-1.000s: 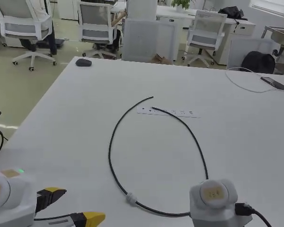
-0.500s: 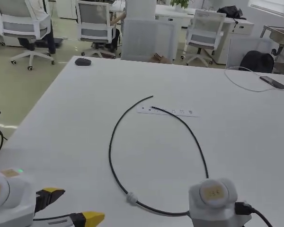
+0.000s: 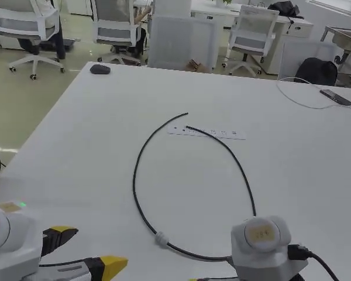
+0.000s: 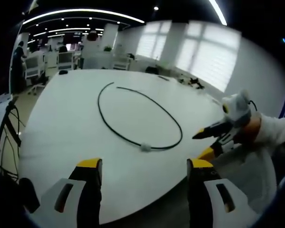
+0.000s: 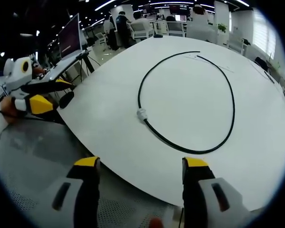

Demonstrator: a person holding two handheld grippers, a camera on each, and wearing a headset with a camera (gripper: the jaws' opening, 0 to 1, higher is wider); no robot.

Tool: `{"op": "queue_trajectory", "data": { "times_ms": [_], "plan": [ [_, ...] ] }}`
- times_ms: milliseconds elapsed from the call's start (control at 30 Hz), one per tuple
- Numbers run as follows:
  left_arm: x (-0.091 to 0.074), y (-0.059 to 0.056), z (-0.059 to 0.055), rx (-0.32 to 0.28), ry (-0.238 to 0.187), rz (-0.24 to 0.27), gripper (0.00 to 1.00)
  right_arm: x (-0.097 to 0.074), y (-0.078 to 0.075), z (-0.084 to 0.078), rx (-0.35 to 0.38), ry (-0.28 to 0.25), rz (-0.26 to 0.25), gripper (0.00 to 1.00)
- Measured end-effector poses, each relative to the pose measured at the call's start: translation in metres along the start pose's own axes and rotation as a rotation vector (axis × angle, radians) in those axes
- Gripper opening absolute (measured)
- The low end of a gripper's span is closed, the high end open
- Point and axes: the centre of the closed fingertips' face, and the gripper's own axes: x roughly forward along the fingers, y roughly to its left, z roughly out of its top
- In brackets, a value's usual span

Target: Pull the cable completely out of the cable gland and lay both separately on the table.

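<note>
A long black cable (image 3: 136, 161) (image 4: 104, 121) (image 5: 230, 102) lies in a wide loop on the white table (image 3: 292, 164). Threaded on it near the front edge sits a small white cable gland (image 3: 161, 239) (image 4: 145, 147) (image 5: 141, 114). My left gripper (image 3: 85, 253) (image 4: 141, 168) hovers open at the front left, off the table edge. In the left gripper view the gland lies ahead of its yellow-tipped fingers (image 4: 89, 164). My right gripper (image 5: 140, 164) is open too, off the front edge short of the gland; its white body (image 3: 260, 240) shows at the bottom of the head view.
A white label strip (image 3: 206, 132) lies under the cable's two ends. A dark computer mouse (image 3: 99, 69) sits at the far left corner, a phone with a white cord (image 3: 336, 97) at the far right. Office chairs (image 3: 114, 26) stand beyond the table.
The head view has shifted slightly, so the table sits a little higher in the picture. Cable, gland and both grippers keep their places.
</note>
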Motion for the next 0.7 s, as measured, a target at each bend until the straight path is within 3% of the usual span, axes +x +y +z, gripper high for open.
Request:
{"op": "queue_trajectory", "data": {
  "times_ms": [533,700],
  "plan": [
    [-0.002,0.006,0.002,0.008,0.003,0.009,0.73,0.003,0.007,0.005,-0.004,0.003,0.008,0.72],
    [-0.002,0.011,0.002,0.035,0.016,0.014,0.73,0.005,0.013,0.012,-0.051,0.005,0.018,0.69]
  ]
}}
